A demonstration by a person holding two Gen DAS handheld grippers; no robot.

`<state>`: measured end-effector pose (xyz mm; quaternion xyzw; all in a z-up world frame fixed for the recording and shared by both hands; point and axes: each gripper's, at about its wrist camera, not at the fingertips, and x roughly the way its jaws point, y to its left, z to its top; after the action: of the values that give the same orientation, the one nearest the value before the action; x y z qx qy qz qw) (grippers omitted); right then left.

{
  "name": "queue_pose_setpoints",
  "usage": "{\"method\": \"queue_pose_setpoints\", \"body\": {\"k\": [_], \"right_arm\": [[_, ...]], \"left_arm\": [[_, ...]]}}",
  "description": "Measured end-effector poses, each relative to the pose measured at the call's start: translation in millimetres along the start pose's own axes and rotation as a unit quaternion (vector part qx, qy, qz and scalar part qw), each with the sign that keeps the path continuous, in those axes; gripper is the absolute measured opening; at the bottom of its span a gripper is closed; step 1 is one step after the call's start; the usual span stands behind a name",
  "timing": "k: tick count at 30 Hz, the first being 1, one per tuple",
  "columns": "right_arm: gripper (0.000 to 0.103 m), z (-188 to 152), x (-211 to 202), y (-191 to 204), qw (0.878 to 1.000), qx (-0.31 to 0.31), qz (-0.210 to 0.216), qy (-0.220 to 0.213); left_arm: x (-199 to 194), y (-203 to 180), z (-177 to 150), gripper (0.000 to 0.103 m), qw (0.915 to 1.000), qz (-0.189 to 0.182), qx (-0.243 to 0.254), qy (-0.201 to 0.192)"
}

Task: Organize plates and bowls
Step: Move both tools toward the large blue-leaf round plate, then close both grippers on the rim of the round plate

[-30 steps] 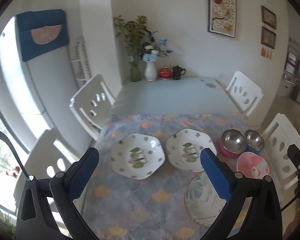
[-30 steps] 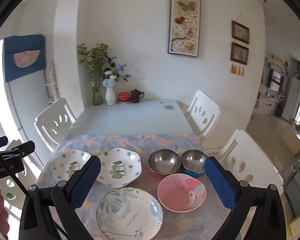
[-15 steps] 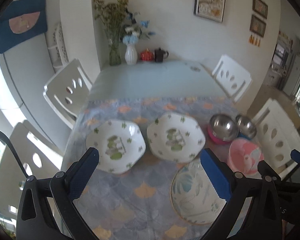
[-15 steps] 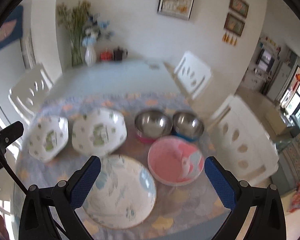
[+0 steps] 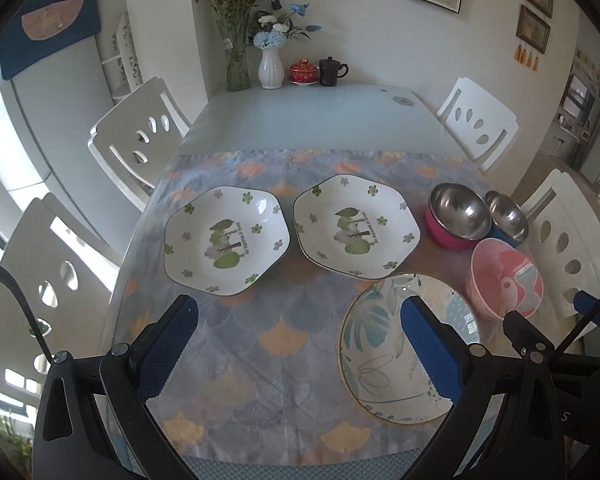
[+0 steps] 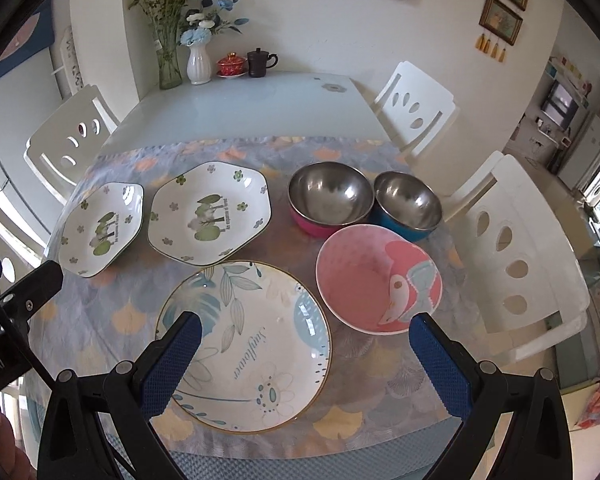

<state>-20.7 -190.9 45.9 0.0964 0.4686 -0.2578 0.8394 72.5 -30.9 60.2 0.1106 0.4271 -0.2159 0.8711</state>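
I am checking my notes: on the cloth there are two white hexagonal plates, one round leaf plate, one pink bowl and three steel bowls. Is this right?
Not quite: the right wrist view shows only two steel bowls, one with a pink outside and one with a blue outside. The rest is right.

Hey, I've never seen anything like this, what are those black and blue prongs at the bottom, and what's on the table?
Those are handheld tongs, one in each of a person's hands, each carrying a wide-angle camera looking along its blue fingers. One picture comes from the left tongs, the other from the right tongs. Both are open and hold nothing. On the tablecloth lie two white flowered plates, a round leaf-patterned plate, a pink bowl and two steel bowls.
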Motion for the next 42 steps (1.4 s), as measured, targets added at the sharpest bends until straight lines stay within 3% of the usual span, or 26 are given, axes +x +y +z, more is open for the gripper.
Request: {"method": "queue_pose_setpoints", "body": {"k": [14,19,30,32,37,39,42], "right_arm": [[0.098,-25,39,-25,0.999,-0.001,0.017,0.046],[0.097,-39,60,-29,0.998,0.002,0.031,0.063],[0.058,-73,119,-44,0.989,0.053,0.088,0.106],[0.053,-72,123,-44,0.988,0.055,0.094,0.108],[0.044,-71,134,-40,0.988,0.054,0.098,0.109],[0.037,-71,139,-41,0.987,0.059,0.098,0.114],[0.031,-71,148,-42,0.984,0.067,0.108,0.122]], "left_arm": [[26,-30,-28,0.100,0.9991,-0.008,0.004,0.041],[54,-30,-38,0.100,0.9972,-0.019,-0.005,0.072],[113,-28,-68,0.064,0.9878,-0.061,-0.032,0.140],[119,-30,-71,0.061,0.9870,-0.064,-0.034,0.143],[131,-32,-74,0.044,0.9837,-0.080,-0.040,0.156],[136,-32,-76,0.031,0.9821,-0.086,-0.044,0.162],[144,-30,-79,0.021,0.9794,-0.099,-0.053,0.168]]}}
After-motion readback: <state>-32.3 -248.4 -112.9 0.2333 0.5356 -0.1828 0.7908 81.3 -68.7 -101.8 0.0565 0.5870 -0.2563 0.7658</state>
